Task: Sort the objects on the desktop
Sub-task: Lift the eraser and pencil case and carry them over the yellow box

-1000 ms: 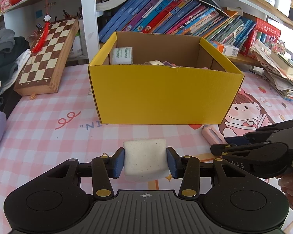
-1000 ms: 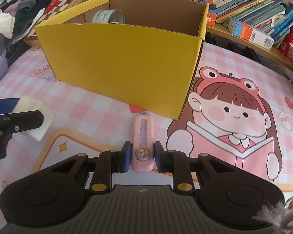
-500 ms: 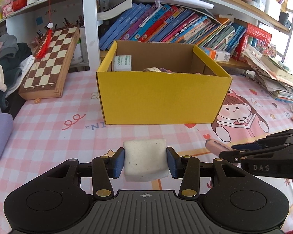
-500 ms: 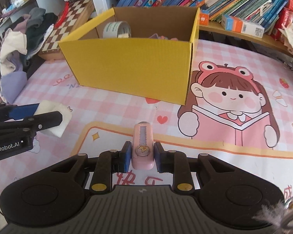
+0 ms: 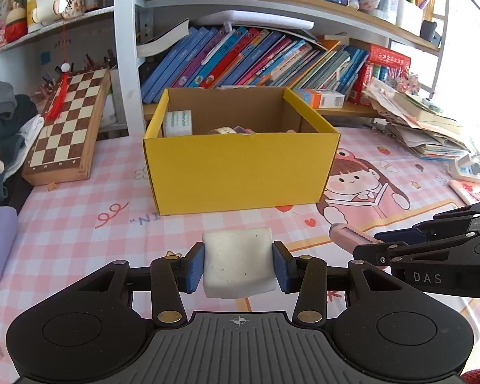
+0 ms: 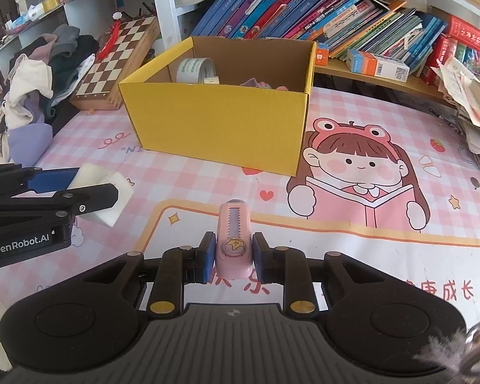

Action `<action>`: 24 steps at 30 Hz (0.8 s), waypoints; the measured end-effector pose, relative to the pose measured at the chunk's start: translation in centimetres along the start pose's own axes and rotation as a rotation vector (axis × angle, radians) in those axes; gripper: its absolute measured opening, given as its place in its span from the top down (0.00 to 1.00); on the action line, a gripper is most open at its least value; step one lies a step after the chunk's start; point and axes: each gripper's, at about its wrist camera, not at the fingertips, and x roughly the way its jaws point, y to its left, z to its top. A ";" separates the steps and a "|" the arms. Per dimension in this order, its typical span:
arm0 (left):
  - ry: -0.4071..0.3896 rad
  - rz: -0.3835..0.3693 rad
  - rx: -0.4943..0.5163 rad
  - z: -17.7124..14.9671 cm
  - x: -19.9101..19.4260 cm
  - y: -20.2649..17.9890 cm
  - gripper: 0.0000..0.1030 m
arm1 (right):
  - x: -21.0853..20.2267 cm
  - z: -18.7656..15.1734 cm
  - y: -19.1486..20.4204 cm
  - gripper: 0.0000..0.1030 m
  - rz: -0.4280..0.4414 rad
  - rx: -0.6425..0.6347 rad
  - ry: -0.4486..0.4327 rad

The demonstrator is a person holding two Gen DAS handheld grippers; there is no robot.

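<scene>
Left wrist view: left tool (image 5: 238, 267) grips a speckled white sponge (image 5: 238, 260); right tool (image 6: 230, 257) pinches a pink utility knife (image 6: 233, 240) before the yellow box (image 6: 220, 121).

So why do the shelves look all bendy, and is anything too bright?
Left wrist view: the fisheye lens bows the shelves, and the window at right glares white. Right wrist view: same bending at the edges; the box stays sharp and evenly lit.

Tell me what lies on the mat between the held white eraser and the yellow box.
Nothing: between the white eraser in the left gripper and the yellow box, the left wrist view shows only bare pink checked mat.
</scene>
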 end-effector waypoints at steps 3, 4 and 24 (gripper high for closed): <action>-0.010 -0.007 0.005 -0.1 -0.5 0.0 0.58 | -0.5 -0.2 0.4 0.78 -0.007 -0.001 -0.006; -0.012 -0.010 0.007 -0.1 -0.6 0.0 0.58 | -0.7 -0.2 0.5 0.78 -0.009 -0.002 -0.007; -0.111 -0.044 0.064 1.7 -2.8 0.1 0.59 | -2.9 1.3 2.0 0.78 -0.015 -0.029 -0.067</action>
